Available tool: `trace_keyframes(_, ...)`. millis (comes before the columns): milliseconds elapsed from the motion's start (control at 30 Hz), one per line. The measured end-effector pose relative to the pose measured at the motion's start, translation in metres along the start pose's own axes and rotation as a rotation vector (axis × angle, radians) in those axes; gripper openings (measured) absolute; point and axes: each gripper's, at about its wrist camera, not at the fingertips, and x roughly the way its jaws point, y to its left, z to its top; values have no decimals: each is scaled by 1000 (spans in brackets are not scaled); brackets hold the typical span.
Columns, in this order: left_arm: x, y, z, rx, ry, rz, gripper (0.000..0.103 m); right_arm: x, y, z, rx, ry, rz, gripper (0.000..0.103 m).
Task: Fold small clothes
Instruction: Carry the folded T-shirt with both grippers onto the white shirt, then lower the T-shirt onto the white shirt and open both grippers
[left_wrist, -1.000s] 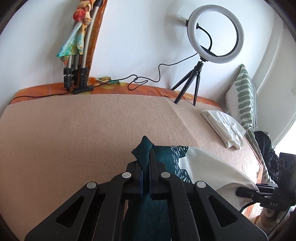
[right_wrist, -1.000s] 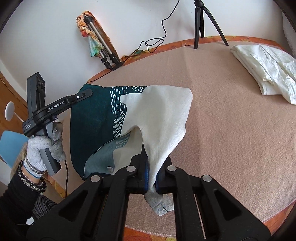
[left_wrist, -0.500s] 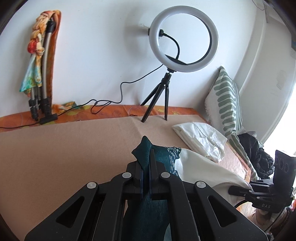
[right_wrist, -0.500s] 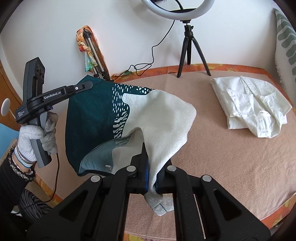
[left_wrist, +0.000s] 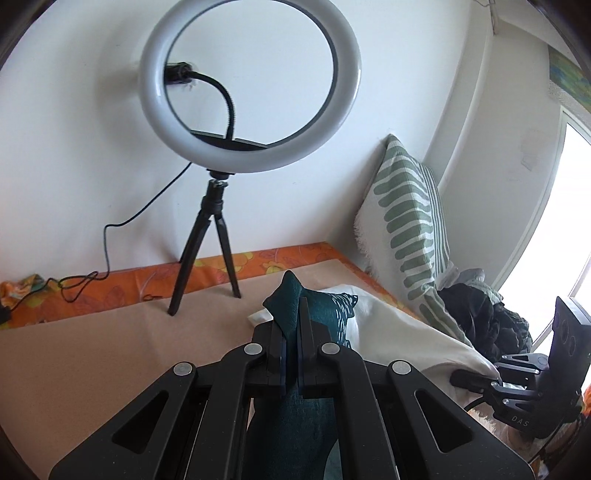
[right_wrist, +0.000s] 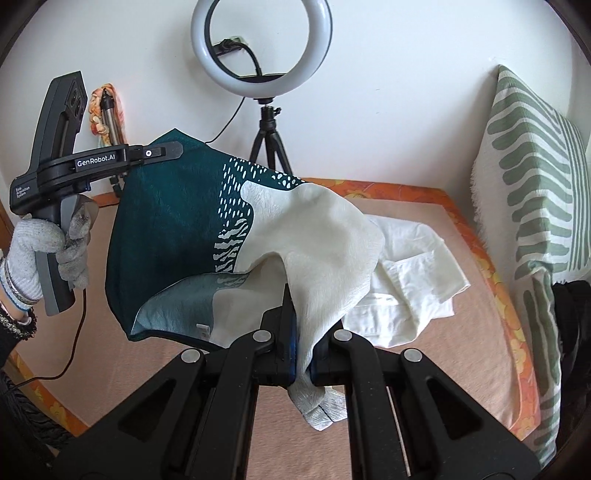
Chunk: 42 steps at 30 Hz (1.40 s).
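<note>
A teal and cream patterned cloth (right_wrist: 207, 236) hangs in the air between my two grippers, above the bed. My left gripper (left_wrist: 291, 314) is shut on its teal corner (left_wrist: 286, 295); it also shows in the right wrist view (right_wrist: 162, 151) at the upper left, held by a gloved hand. My right gripper (right_wrist: 301, 325) is shut on the cream corner (right_wrist: 317, 280); it also shows in the left wrist view (left_wrist: 476, 384) at the lower right. The cloth sags in the middle.
A folded white shirt (right_wrist: 410, 273) lies on the beige bed cover (right_wrist: 461, 343) behind the cloth. A ring light on a tripod (right_wrist: 262, 48) stands at the back. A green striped pillow (right_wrist: 532, 177) leans at the right, dark clothes (left_wrist: 480, 317) beside it.
Both grippers have lifted the cloth higher off the bed and swung right, toward the ring light and pillow. Both stay shut on their corners.
</note>
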Motion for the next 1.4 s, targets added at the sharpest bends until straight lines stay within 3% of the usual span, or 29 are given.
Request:
trace_keyframes(400, 104, -43, 31, -20, -23, -37, 2, 24, -120, 27, -55, -26, -212, 5)
trace_keyframes(700, 175, -42, 20, -16, 47, 19, 2, 87, -190, 11, 30, 10, -173, 5)
trace_keyframes(800, 192, -40, 14, 37, 96, 141, 10, 113, -204, -1, 60, 80, -166, 6)
trace_keyframes(833, 195, -39, 14, 52, 108, 181, 16, 119, -207, -4, 78, 110, -160, 12)
trace_keyframes(900, 193, -36, 15, 43, 126, 184, 38, 125, -215, -8, 125, 139, -187, 33)
trace_keyframes(933, 189, -35, 15, 45, 121, 177, 56, 124, -217, -9, 141, 135, -191, 45)
trace_keyframes(967, 184, -36, 16, 57, 104, 185, 63, 122, -217, -9, 150, 123, -195, 52)
trace_keyframes(1400, 149, -37, 12, 105, 119, 128, 64, 102, -193, 4, 165, 62, -202, 55)
